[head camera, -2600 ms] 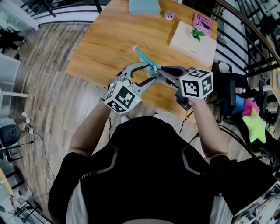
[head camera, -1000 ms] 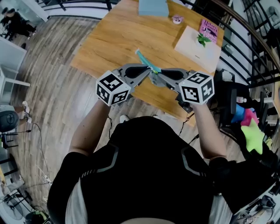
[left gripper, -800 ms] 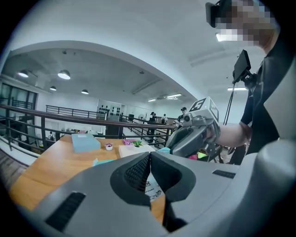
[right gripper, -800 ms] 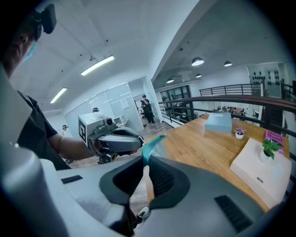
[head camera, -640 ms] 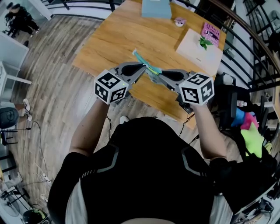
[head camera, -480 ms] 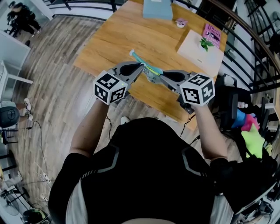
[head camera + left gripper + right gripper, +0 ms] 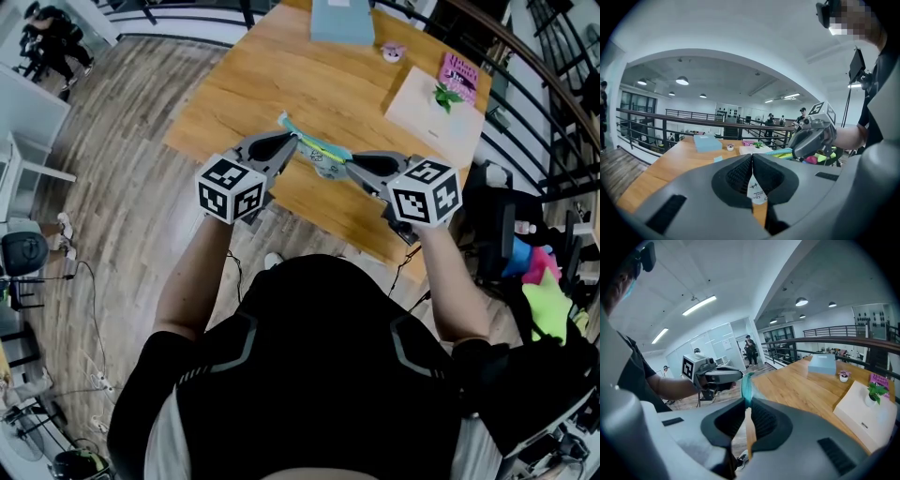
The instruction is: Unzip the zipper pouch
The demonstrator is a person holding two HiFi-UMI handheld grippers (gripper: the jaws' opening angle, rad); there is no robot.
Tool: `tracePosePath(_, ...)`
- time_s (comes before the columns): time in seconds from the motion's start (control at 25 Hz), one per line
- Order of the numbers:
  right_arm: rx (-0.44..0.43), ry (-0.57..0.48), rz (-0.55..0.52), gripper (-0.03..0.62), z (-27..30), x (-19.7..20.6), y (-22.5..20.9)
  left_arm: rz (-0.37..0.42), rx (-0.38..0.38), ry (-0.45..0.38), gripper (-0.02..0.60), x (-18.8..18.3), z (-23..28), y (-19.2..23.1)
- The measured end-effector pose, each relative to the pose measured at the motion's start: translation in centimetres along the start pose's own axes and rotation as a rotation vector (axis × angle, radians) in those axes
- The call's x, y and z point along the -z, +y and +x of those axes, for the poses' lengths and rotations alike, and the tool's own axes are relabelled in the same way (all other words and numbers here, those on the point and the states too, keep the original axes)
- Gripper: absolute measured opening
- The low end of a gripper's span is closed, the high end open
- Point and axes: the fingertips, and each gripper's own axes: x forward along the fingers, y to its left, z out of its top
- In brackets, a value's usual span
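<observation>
Left gripper [image 7: 294, 142]: jaws pressed together, pinching a thin white printed part of the pouch, which shows between the pads in the left gripper view [image 7: 757, 188].
Right gripper [image 7: 337, 169]: jaws nearly together, clamped on the teal edge of the pouch, which rises from between the pads in the right gripper view [image 7: 747, 389].
Teal-edged white zipper pouch [image 7: 319, 150]: held in the air between the two grippers, over the near edge of the table; its teal strip runs from far left to near right.
Light wooden table [image 7: 262, 84]: below and beyond the grippers.
Pale blue flat box [image 7: 341, 21]: at the far edge of the table.
Small pink pot [image 7: 392, 52]: just right of the blue box.
White box with a green plant on top [image 7: 433, 105]: on the right side of the table.
Pink book [image 7: 457, 73]: at the far end of the white box; whether it lies on the box or beside it cannot be told.
Person's arms: bare forearms reach forward, one gripper in each hand, the marker cubes nearest the body.
</observation>
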Motion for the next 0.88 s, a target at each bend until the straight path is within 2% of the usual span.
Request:
tracePosePath(0.48, 0.04, -0.005, 0.03, 0.049, 0.4, 0.1, -0.7, -0.063, -0.096, -0.017, 0.031, 0.0, -2.5, 5.3)
tracePosePath(0.88, 0.1, -0.005, 0.072, 0.049, 0.5, 0.3, -2.0, -0.07, -0.063, 0.006, 0.031, 0.4, -1.5, 5.8)
